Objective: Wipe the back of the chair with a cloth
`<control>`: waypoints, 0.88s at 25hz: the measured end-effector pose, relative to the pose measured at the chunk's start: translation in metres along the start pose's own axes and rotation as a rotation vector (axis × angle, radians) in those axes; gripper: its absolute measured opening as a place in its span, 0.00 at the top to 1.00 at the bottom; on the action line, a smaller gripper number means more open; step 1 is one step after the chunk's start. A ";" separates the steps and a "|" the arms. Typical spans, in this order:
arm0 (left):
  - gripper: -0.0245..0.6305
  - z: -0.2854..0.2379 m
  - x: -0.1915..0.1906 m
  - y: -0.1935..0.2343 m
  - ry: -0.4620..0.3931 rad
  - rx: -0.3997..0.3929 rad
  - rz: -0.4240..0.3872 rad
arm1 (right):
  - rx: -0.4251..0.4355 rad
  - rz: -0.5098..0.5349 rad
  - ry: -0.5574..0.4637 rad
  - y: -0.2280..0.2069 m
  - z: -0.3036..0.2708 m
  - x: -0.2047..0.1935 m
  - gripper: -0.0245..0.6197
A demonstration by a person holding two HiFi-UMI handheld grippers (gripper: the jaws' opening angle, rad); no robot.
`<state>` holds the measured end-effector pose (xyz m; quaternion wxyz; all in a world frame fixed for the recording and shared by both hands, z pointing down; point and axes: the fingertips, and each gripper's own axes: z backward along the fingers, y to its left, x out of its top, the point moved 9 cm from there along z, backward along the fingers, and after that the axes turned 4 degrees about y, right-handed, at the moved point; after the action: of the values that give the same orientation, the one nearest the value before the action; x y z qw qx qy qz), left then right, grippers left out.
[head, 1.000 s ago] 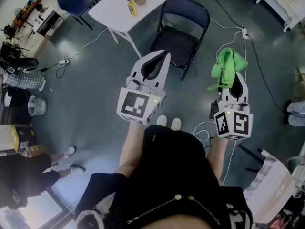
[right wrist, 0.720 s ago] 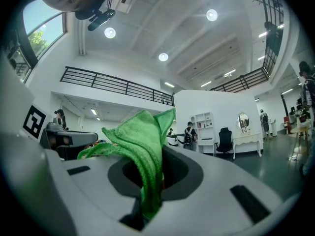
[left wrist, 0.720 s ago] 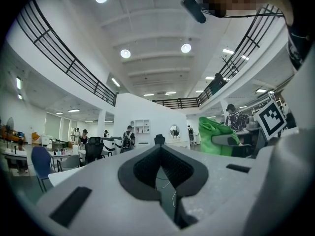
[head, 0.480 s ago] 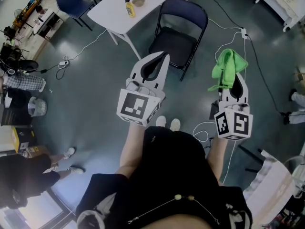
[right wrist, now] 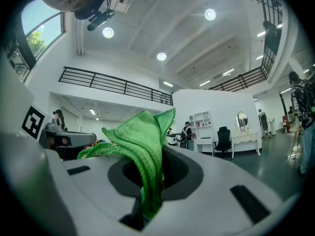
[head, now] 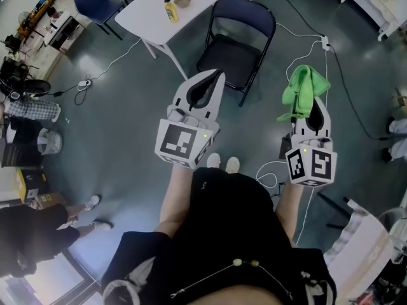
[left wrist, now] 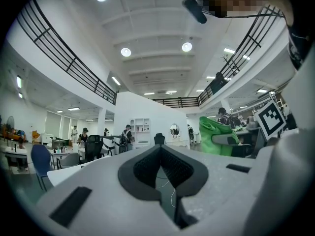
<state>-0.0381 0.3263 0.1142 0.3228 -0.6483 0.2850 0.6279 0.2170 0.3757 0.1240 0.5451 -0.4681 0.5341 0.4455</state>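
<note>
Pinching the green cloth [head: 304,88], the right tool [head: 313,108] was clamped shut on a bunched fold. Most of the fabric flopped out over the tip, and in the right gripper view it stood up btwn the jaws. Probably held that way so a loose pad of cloth led the tool and could meet the chair first. The left tool [head: 220,75] was closed w/ nothing in it: its pads met at the tip, and only floor and cable showed through the gap behind them. It looked like the spare hand, carried level and maybe kept free to steady the chair.

Both tools were out in front of the person at approx waist height, well apart from each other, w/ the person's shoes [head: 226,164] below and btwn them. The folding chair [head: 235,49] stood ahead on the floor beside the white table [head: 203,5], which carried a yellow bottle [head: 168,8]. The chair back [head: 249,19] lay on the far side of the seat, apart from the cloth, so no wiping had started. My guess is that this was the approach step.

Vs 1 s ago, little differed. Chair, table and bottle had slid slightly left and up in the head view. The tools kept the same pose and grip, and the cloth hung the same. A bystander's leg at the right edge had shifted.
</note>
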 end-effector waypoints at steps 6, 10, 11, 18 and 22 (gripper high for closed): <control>0.96 -0.004 0.000 -0.005 0.001 -0.004 0.000 | -0.003 -0.002 0.002 -0.007 0.000 0.000 0.90; 0.96 -0.006 0.000 -0.006 0.003 -0.004 -0.003 | -0.004 -0.003 0.000 -0.009 0.001 0.000 0.90; 0.96 -0.006 0.001 -0.005 0.004 -0.004 -0.003 | -0.004 -0.003 -0.001 -0.010 0.000 0.000 0.90; 0.96 -0.010 0.001 -0.008 0.007 -0.005 -0.011 | 0.002 0.006 -0.002 -0.013 -0.001 0.000 0.90; 0.96 -0.014 0.001 -0.011 0.011 -0.008 -0.013 | 0.004 0.007 0.001 -0.017 -0.002 0.000 0.90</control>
<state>-0.0206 0.3229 0.1135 0.3226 -0.6548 0.2803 0.6234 0.2334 0.3711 0.1244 0.5443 -0.4652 0.5369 0.4462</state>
